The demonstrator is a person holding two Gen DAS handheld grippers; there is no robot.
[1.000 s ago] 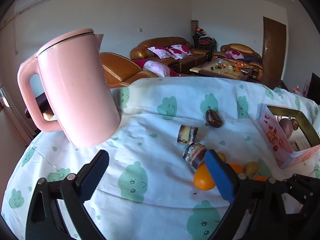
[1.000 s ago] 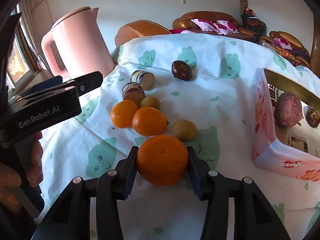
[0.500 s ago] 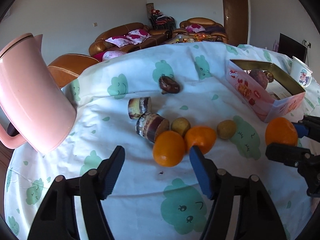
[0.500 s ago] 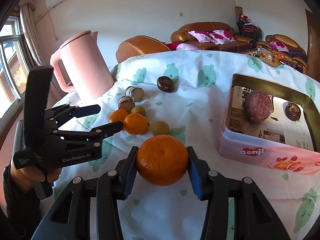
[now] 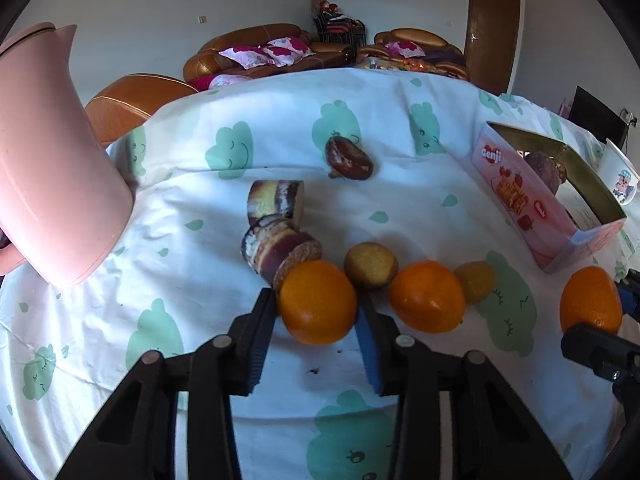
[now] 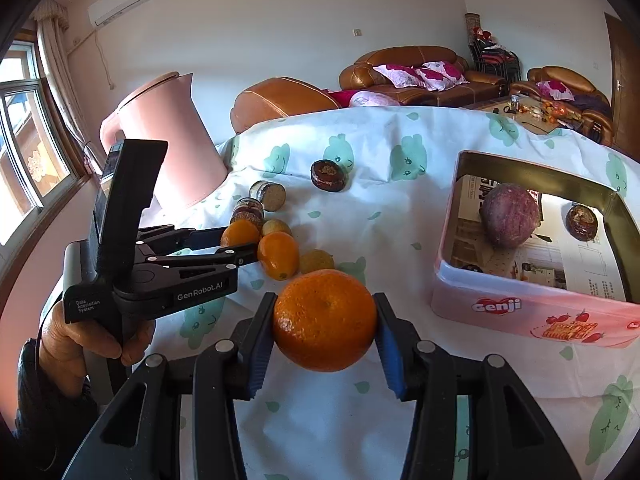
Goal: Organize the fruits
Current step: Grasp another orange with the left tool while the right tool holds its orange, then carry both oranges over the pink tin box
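My right gripper [image 6: 325, 332] is shut on a large orange [image 6: 325, 320] and holds it above the cloth, left of the pink Genji tin [image 6: 532, 308]. The tin holds a purple fruit [image 6: 509, 214] and a dark round one [image 6: 582, 222]. My left gripper [image 5: 316, 320] has its jaws close around a smaller orange [image 5: 318, 307] that lies on the cloth; it also shows in the right wrist view [image 6: 240, 234]. Beside it lie another orange [image 5: 427, 295], two yellow-brown fruits [image 5: 371, 265], two cut sugarcane pieces [image 5: 276, 254] and a dark fruit [image 5: 347, 159].
A pink kettle [image 5: 48, 176] stands at the table's left. A white cup [image 5: 622, 178] stands beyond the tin at the right. The table carries a white cloth with green prints [image 5: 400, 120]. Sofas stand behind it.
My left gripper has moved forward and narrowed its jaws around the smaller orange. My right gripper has lifted the large orange and drawn back, with the tin now beside it.
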